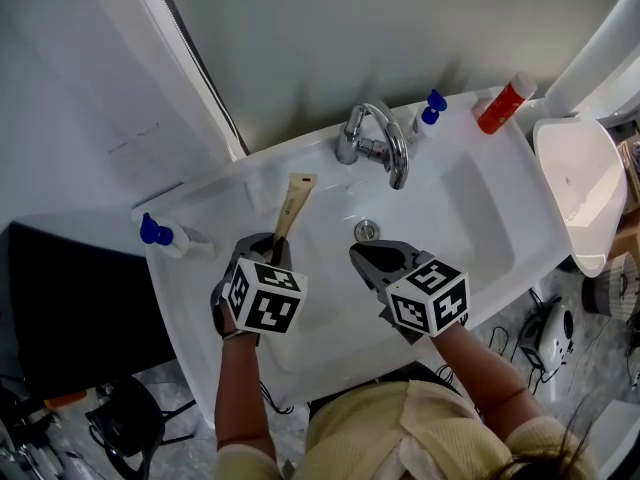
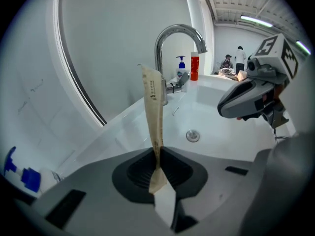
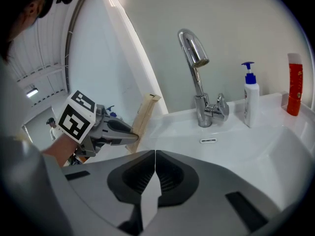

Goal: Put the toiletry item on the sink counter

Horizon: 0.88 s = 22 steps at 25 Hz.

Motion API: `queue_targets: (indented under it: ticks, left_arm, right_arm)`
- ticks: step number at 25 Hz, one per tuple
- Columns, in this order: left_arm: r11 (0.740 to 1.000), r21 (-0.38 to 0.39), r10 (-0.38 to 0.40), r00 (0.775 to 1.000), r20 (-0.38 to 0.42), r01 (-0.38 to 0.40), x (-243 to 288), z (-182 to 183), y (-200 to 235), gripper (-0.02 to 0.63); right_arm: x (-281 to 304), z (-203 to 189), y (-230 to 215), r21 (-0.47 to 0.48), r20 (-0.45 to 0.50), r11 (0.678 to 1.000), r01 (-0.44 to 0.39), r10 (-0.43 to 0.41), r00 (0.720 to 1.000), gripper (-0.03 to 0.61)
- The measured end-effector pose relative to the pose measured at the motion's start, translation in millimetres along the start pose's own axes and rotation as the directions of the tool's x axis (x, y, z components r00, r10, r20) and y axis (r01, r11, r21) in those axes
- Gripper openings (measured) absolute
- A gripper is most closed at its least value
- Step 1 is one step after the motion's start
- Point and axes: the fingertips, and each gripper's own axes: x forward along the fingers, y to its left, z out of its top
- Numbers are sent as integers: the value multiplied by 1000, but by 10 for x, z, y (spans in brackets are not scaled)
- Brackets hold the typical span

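**Tan packet pinched in your left gripper over the basin**

Your left gripper (image 2: 157, 162) has its jaws closed tight on the lower end of the toiletry item, a flat tan packet (image 2: 153, 109). The rest of the packet rises free from the jaws, standing nearly upright in the left gripper view. From the head view, the packet (image 1: 294, 206) hangs over the left half of the basin (image 1: 470, 223). Its upper end points toward the back edge of the sink counter (image 1: 205, 196), just left of the faucet (image 1: 376, 144). The right gripper view shows the same packet (image 3: 144, 116) leaning a little, with your left gripper (image 3: 132, 137) gripping it from below.

Your right gripper (image 3: 154, 174) has its jaws pressed together with nothing between them. It hovers over the front of the basin, just in front of the drain (image 1: 367, 230). It sits beside your left gripper (image 1: 268, 242) without touching it. In the head view your right gripper (image 1: 360, 255) points toward the back edge.

Along the back edge, right of the faucet, stands a white pump bottle (image 1: 428, 114) with a blue top. A red bottle (image 1: 503, 102) stands at the back right corner. At the left edge of the counter lies a clear bottle with a blue cap (image 1: 166, 236).
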Motion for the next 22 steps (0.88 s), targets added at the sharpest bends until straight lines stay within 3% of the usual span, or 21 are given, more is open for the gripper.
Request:
queue_targets:
  ticks: [13,18,22]
  left_arm:
    - [984,176,59,993,-103,-40,305,145,197,69]
    - [952,289,145,979,-141,-100,432,204,389,69]
    - [925,365,166,975,-149,-102,520,260,389,69]
  right_arm:
    - [212,-33,-79,28,-24,1000,-7,8,1000,26]
    - [263,-76,-127,44,-32,999,-5,6,999,26]
    - [282,-111,-161,59,-36,998,-6,8,999,26]
